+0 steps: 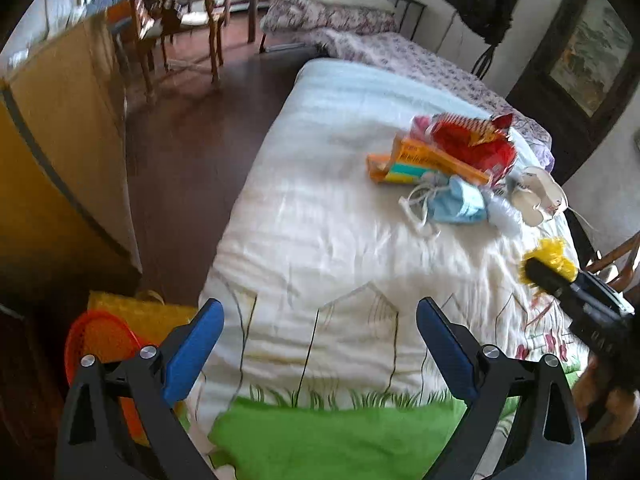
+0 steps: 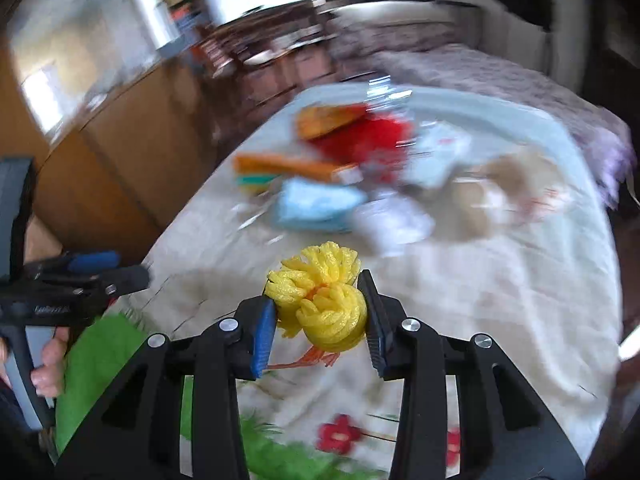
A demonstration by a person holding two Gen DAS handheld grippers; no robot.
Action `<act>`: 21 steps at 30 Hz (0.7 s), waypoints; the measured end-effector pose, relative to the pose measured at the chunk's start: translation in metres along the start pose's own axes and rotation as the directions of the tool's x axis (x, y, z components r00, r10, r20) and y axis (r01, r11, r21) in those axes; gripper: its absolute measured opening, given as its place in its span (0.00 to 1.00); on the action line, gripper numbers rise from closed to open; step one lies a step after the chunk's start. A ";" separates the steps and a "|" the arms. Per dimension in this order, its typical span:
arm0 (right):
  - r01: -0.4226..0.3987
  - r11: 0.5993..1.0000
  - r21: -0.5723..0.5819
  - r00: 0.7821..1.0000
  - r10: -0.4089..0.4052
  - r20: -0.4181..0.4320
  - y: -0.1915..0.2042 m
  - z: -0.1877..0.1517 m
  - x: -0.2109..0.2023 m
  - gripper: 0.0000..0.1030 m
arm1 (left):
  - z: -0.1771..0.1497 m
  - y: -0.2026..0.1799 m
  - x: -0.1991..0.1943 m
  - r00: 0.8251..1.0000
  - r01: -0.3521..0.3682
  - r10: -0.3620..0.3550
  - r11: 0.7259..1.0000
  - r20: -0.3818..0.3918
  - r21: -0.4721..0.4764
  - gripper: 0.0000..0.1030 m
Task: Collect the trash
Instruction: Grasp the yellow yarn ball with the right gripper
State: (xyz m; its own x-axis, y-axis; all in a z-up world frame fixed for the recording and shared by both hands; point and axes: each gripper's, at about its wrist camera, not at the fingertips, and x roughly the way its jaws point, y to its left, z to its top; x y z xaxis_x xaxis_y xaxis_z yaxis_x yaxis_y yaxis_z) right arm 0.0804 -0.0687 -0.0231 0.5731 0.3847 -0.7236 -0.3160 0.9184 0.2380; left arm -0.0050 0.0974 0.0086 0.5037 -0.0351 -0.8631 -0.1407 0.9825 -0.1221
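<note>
While the right gripper [image 2: 320, 316] clamps the yellow foam net [image 2: 320, 300], the left gripper [image 1: 320, 344] gapes empty, the trash pile [image 1: 452, 168] lying ahead to its right

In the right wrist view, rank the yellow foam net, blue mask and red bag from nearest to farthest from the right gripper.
1. Yellow foam net: between the right gripper's pads, gripped.
2. Blue mask: beyond it on the bed, slightly left of centre.
3. Red bag: farthest, behind the mask at the far end of the trash pile.
</note>
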 end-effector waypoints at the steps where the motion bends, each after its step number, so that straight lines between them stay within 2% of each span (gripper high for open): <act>1: 0.011 1.000 0.025 1.000 -0.011 -0.002 -0.009 -0.001 -0.001 0.39 | 0.004 -0.004 0.000 1.000 -0.012 0.011 1.000 0.004 0.026 0.92; 6: 0.024 0.997 0.079 0.999 -0.022 -0.024 -0.030 -0.005 0.003 0.39 | 0.029 -0.025 0.002 0.998 -0.049 0.045 0.992 0.034 0.118 0.92; 10: 0.016 0.995 0.095 0.999 -0.013 -0.038 -0.038 -0.005 0.010 0.39 | 0.044 -0.045 0.010 0.999 -0.037 0.031 0.989 0.043 0.145 0.91; 13: 0.022 0.991 0.136 0.999 -0.019 -0.030 -0.048 -0.005 0.007 0.39 | 0.047 -0.061 0.021 1.000 0.015 -0.016 0.991 0.000 0.133 0.91; 16: 0.127 0.980 0.155 0.992 -0.129 0.002 -0.058 -0.003 -0.002 0.39 | 0.048 -0.082 0.032 0.996 0.084 -0.079 0.988 -0.041 0.132 0.86; 21: 0.176 0.947 0.270 0.982 -0.187 0.018 -0.087 -0.003 -0.012 0.39 | 0.050 -0.122 0.042 0.982 0.177 -0.163 0.972 -0.100 0.154 0.77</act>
State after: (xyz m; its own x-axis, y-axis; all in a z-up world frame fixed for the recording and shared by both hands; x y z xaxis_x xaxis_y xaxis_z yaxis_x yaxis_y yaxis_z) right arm 0.0988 -0.1530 -0.0369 0.6359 0.2073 -0.7434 0.0058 0.9619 0.2732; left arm 0.0758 -0.0145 0.0116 0.4318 -0.2130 -0.8765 0.0840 0.9770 -0.1960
